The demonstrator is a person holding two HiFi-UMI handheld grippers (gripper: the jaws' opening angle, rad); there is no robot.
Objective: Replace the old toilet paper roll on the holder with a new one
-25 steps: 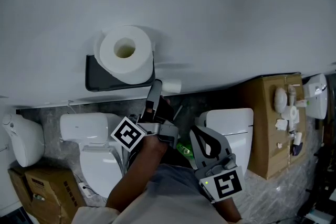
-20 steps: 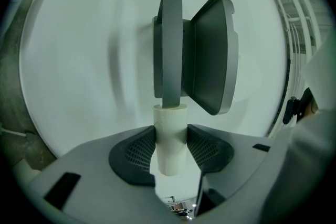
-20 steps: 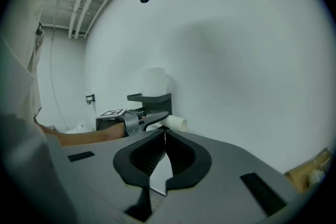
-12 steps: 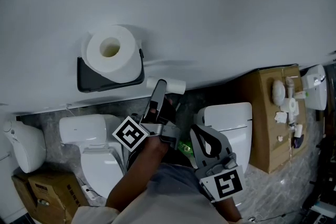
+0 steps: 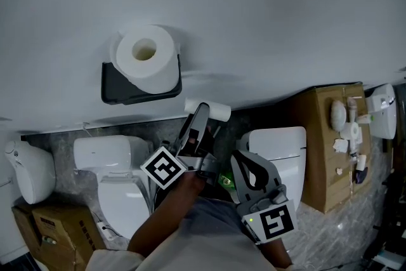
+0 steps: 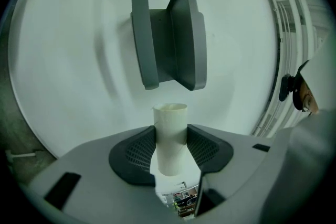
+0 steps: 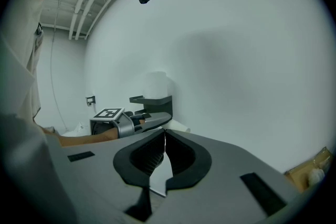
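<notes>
Clamped in the jaws of the left gripper [image 6: 171,134]: a bare cardboard tube [image 6: 170,152], poking past the tips. Ahead of them on the wall [image 6: 68,65], the dark holder [image 6: 170,36], a full new roll [image 5: 147,63] standing on top. Alongside, right gripper [image 7: 164,136], jaws pressed together, empty.

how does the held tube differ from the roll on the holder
The pale cardboard tube is thin and bare; the white toilet paper roll is fat and full. The tube is clamped in the left tool; the roll stands on end atop the dark grey holder. Both are hollow cylinders.
</notes>
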